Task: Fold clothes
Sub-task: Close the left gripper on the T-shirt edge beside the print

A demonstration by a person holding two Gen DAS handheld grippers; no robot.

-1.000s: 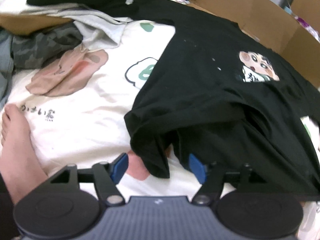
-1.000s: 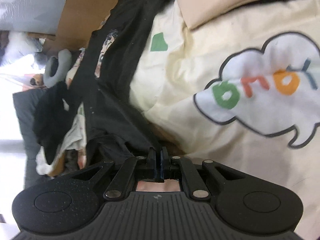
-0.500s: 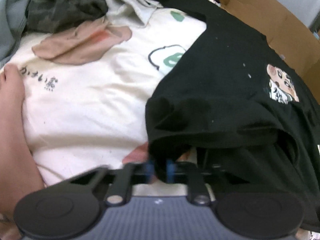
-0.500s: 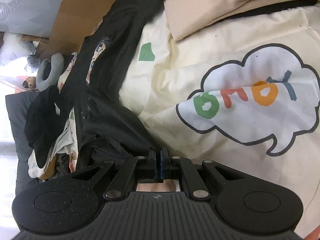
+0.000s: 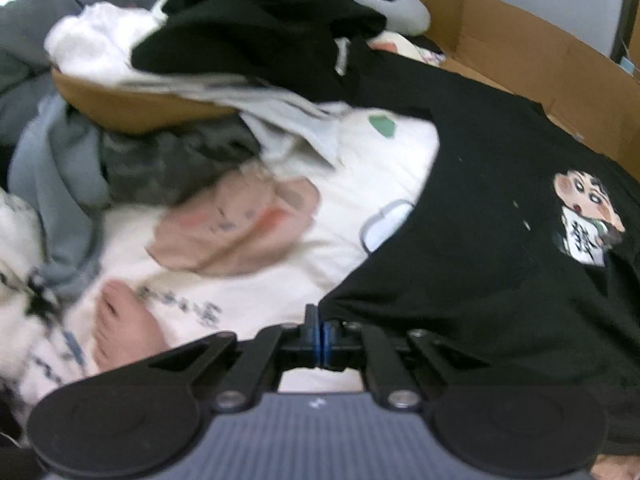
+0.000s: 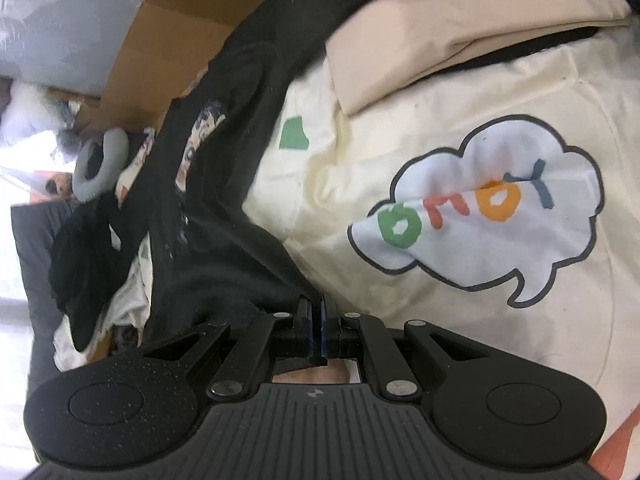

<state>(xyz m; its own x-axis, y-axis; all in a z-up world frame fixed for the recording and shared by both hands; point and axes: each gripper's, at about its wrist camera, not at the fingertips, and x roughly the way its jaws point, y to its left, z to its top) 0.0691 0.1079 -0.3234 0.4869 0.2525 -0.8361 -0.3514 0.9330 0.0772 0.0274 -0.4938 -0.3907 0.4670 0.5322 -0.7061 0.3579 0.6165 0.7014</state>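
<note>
A black T-shirt with a cartoon print lies on a cream printed bedsheet. My left gripper is shut on a corner of the shirt and holds it taut and lifted. My right gripper is shut on another edge of the same black T-shirt, which stretches away to the upper left in the right wrist view. The cartoon print also shows in the right wrist view.
A pile of unfolded clothes lies at the back left. A folded beige garment rests at the top right. Cardboard borders the bed's far side. A bare foot rests near my left gripper.
My left gripper closed on the shirt corner and pulled it up and back, stretching the cloth. My right gripper stayed shut on the shirt and shifted slightly.
</note>
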